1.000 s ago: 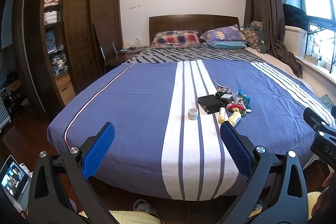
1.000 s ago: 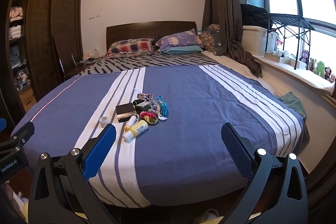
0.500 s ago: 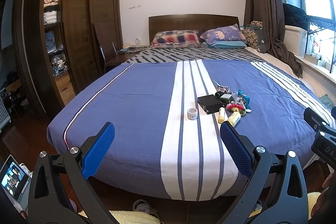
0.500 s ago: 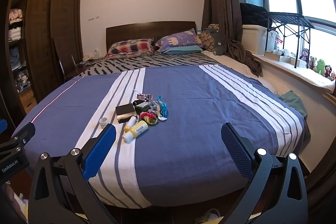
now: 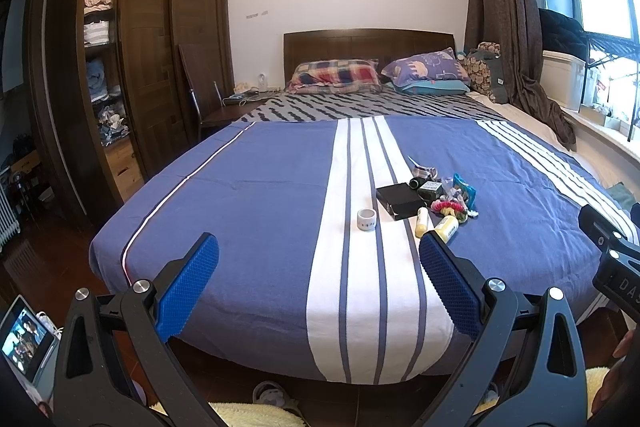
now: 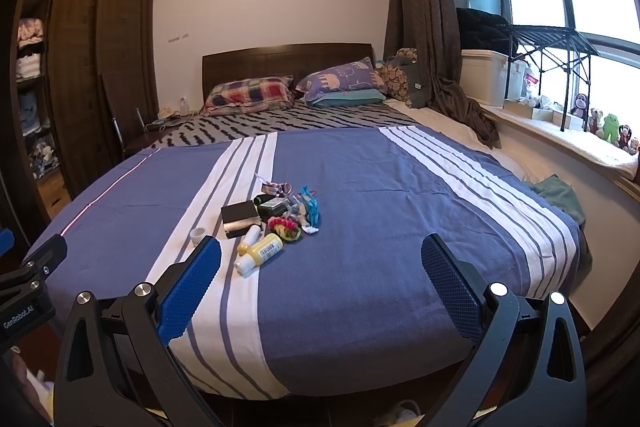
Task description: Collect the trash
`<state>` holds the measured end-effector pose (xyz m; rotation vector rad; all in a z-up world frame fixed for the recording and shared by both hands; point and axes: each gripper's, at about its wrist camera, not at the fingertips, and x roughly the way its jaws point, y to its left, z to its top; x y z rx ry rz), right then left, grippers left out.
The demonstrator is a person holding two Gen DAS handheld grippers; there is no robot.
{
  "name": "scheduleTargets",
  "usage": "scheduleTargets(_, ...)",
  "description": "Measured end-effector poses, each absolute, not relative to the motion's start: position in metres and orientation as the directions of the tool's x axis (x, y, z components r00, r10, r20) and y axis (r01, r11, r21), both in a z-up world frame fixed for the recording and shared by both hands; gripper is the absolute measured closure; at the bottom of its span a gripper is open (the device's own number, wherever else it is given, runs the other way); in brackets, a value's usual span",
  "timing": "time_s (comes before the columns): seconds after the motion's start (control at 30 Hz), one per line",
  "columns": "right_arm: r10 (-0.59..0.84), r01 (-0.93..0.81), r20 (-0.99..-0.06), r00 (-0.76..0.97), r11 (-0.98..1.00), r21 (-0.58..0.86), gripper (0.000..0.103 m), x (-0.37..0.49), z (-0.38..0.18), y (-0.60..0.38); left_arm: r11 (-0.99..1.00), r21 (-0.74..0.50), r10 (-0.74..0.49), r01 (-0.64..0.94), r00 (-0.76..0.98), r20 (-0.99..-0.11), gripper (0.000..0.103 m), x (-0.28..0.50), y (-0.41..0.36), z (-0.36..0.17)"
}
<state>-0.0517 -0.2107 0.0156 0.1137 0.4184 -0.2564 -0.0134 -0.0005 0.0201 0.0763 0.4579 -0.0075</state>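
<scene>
A small pile of items lies on the blue striped bedspread (image 5: 260, 187): a black box (image 5: 400, 201), two yellow bottles (image 5: 446, 229), a white tape roll (image 5: 367, 219), a blue wrapper (image 5: 465, 187) and a red-green hair tie (image 5: 450, 206). The right wrist view shows the same black box (image 6: 240, 218), yellow bottles (image 6: 262, 251) and blue wrapper (image 6: 311, 205). My left gripper (image 5: 318, 279) hangs open at the foot of the bed, short of the pile. My right gripper (image 6: 320, 279) is open too, with nothing between its fingers.
A dark wardrobe (image 5: 132, 67) with open shelves stands left of the bed, with a chair (image 5: 200, 99) by it. Pillows (image 5: 336, 75) lie at the headboard. A curtain (image 6: 432, 27), a window sill (image 6: 560, 135) with toys and a white bin (image 6: 488, 77) line the right side. A phone screen (image 5: 24, 337) glows low left.
Both grippers have crept slightly closer to the bed. Nothing on the bed has moved, and both stay open.
</scene>
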Motion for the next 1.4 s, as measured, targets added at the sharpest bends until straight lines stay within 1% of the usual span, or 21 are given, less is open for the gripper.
scheduleTargets(0.73,-0.216,0.265,-0.404,0.889,0.962,0.069,0.003,-0.048,0.017,-0.211,0.997,0.070,0.015,0.017,0.900,-0.435,0.008,-0.008,0.003,0.020)
scheduleTargets(0.93,-0.211,0.265,-0.400,0.892,0.960,0.085,0.003,-0.045,0.015,-0.213,0.996,0.092,0.031,0.010,0.900,-0.436,0.008,-0.004,0.001,0.018)
scheduleTargets(1.2,-0.208,0.264,-0.436,0.876,0.962,0.071,0.003,-0.029,0.007,-0.219,0.995,0.098,0.036,0.010,0.887,-0.459,0.008,0.013,0.002,0.008)
scheduleTargets(1.33,-0.214,0.254,-0.473,0.855,0.967,0.022,0.003,-0.012,-0.006,-0.218,0.997,0.072,0.008,0.032,0.870,-0.492,0.008,0.030,0.005,-0.003)
scheduleTargets(1.4,-0.164,0.220,-0.490,0.856,0.974,0.057,0.003,-0.003,-0.014,-0.222,0.996,0.082,0.015,0.030,0.865,-0.501,0.008,0.039,0.004,-0.011)
